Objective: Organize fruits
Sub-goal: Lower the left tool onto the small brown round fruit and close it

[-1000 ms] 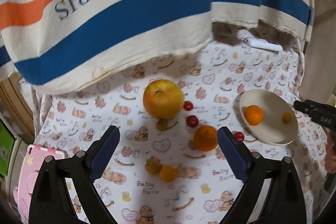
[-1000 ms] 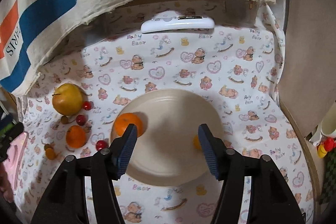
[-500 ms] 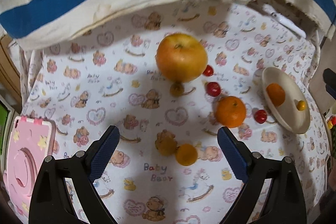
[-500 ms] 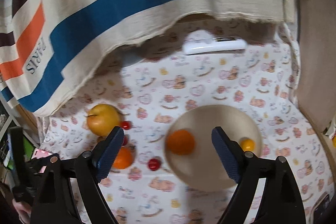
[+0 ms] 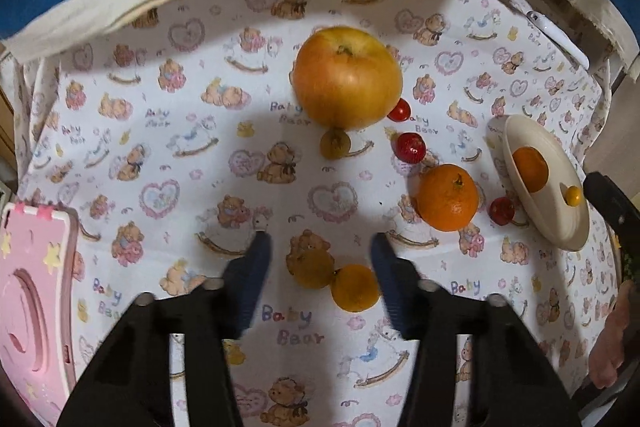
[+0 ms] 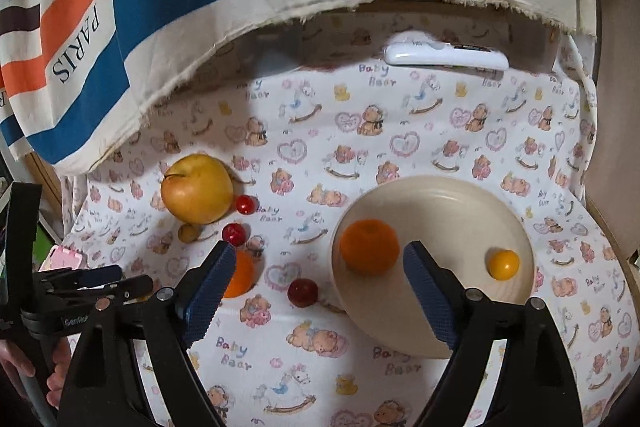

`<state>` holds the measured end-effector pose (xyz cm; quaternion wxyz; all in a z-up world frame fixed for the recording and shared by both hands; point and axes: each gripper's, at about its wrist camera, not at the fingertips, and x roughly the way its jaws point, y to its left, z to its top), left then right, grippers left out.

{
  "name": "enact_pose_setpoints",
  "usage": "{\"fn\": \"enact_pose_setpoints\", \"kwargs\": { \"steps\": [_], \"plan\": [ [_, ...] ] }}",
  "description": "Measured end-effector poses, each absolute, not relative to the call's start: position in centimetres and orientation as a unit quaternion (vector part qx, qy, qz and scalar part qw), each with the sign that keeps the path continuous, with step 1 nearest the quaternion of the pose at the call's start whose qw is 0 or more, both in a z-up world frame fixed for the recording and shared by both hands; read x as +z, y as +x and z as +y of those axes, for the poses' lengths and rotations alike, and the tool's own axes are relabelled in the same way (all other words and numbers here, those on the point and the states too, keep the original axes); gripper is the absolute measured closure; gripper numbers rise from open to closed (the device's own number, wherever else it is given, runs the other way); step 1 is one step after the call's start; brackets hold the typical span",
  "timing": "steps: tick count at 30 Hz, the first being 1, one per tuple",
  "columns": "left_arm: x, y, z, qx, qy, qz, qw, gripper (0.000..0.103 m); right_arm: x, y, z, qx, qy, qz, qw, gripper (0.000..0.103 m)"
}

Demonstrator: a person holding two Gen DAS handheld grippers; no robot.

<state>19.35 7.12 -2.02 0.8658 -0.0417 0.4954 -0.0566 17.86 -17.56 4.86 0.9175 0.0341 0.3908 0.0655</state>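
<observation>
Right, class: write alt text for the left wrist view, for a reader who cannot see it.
The left hand-held gripper is closing around two small yellow-orange fruits on a teddy-bear print cloth, pads not yet touching them. Beyond lie a large apple, a mandarin, three cherry tomatoes, and a cream plate holding two fruits.

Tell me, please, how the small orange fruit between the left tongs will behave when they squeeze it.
The small orange fruit is round, so it may roll on the cloth. It touches a duller fruit, which the closing left tongs could nudge too.
</observation>
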Motion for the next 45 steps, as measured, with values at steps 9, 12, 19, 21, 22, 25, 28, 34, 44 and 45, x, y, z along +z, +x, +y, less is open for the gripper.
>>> {"fn": "enact_pose_setpoints", "kwargs": {
  "steps": [9,12,19,21,22,25,28,34,44,45],
  "plan": [
    [-3.0,19.9,7.4,-0.04,-0.033,0.505,0.862,0.072,4.6,17.6,-17.3,0.067,0.026,0.392,0.917,0.016],
    [-3.1,19.8,7.2,-0.039,-0.026,0.505,0.862,0.076,4.6,17.7,-17.3,0.066,0.026,0.394,0.917,0.016],
    [-3.1,19.6,6.6,-0.043,-0.006,0.507,0.861,0.081,4.4,17.8,-17.5,0.063,0.028,0.399,0.914,0.016],
    [-3.2,19.8,6.6,-0.046,-0.008,0.513,0.857,0.08,4.3,17.8,-17.5,0.062,0.027,0.402,0.913,0.016],
    [-3.4,19.8,6.6,-0.043,-0.004,0.517,0.855,0.08,4.2,17.9,-17.5,0.062,0.026,0.403,0.913,0.016],
    [-3.7,19.8,6.3,-0.047,-0.002,0.522,0.852,0.08,4.1,17.9,-17.5,0.06,0.025,0.405,0.912,0.016],
    [-3.6,19.7,6.2,-0.048,0.002,0.52,0.853,0.081,4.1,17.9,-17.6,0.059,0.025,0.405,0.912,0.016],
    [-2.9,19.5,6.6,-0.042,-0.01,0.489,0.871,0.081,4.0,18.0,-17.6,0.058,0.025,0.407,0.911,0.016],
    [-4.0,20.9,7.5,-0.022,-0.009,0.473,0.881,0.081,3.6,18.1,-17.6,0.056,0.025,0.413,0.909,0.016],
    [-4.0,20.9,7.5,-0.021,-0.007,0.474,0.88,0.081,3.6,18.1,-17.7,0.056,0.025,0.413,0.909,0.016]
  ]
}}
